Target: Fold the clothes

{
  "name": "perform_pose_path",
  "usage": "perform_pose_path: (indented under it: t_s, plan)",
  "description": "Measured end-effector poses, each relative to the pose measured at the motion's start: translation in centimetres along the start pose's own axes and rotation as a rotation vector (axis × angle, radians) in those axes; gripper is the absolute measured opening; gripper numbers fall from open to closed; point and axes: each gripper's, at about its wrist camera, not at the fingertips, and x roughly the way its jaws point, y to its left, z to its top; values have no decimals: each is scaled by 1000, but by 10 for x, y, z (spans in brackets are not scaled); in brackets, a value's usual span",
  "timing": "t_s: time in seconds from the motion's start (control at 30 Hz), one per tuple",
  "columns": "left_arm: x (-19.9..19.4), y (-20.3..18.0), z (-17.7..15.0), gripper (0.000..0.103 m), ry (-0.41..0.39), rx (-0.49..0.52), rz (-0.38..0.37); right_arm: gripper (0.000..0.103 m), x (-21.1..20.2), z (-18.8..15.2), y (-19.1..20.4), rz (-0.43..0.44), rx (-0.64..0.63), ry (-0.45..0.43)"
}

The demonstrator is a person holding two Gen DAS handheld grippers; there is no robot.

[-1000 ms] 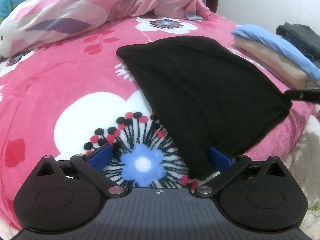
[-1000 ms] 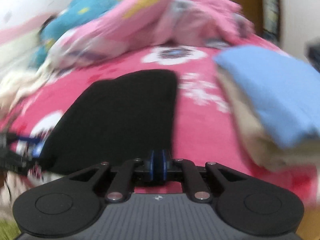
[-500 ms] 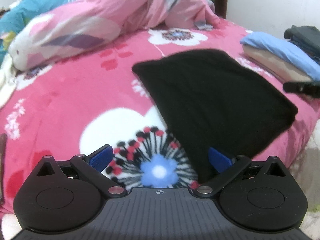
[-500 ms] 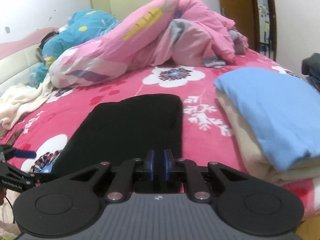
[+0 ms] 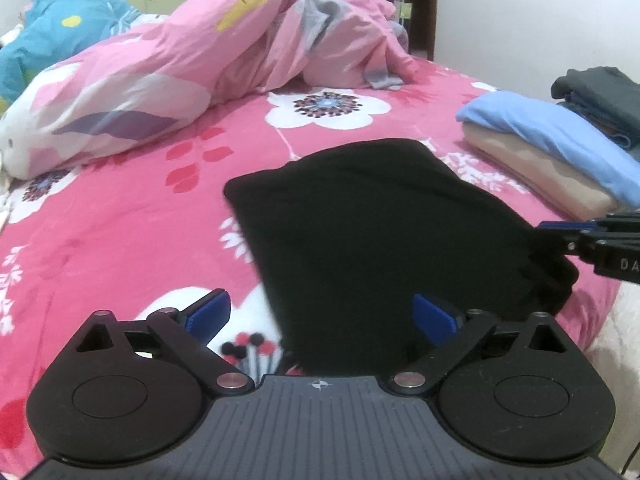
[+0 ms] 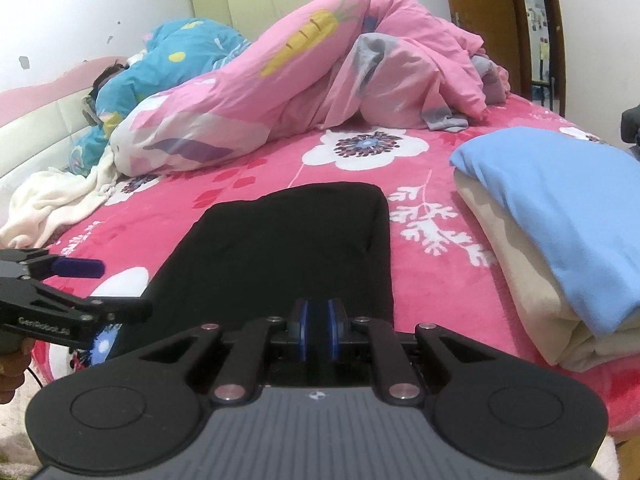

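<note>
The folded garment (image 6: 288,248) lies on the bed (image 6: 248,176) straight ahead of my right tool (image 6: 318,334). To its right sits a stack of folded clothes (image 6: 560,240); behind it the heaped duvet (image 6: 320,80). My left tool (image 5: 322,316) hangs over the garment's near left corner.

Our left tool (image 5: 322,314) points down at a slant over the near left corner of the black garment (image 5: 380,232), its blue pads (image 5: 210,312) standing wide apart, the jaws having just eased in a little; neither pad presses the cloth that lies under the gap. Our right tool (image 6: 318,330) sits at the garment's near right edge, its pads nearly together with dark cloth pinched between them. Fingers of a hand (image 6: 10,372) show at the left tool's handle.
</note>
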Motion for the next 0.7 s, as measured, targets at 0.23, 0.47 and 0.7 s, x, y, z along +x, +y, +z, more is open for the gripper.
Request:
perform_pose_path:
  t_s: [0.23,0.47,0.7]
  plan:
    - [20,-7,5,69,56,-30,-50,12,17,2,9,31,-41,0]
    - [37,-17,4,69,129,-7,-21,4,32,-6,-9,2,-33,67]
    - [40,-20,8,69,167,5,5,8,14,12,-31,-80,-23,1]
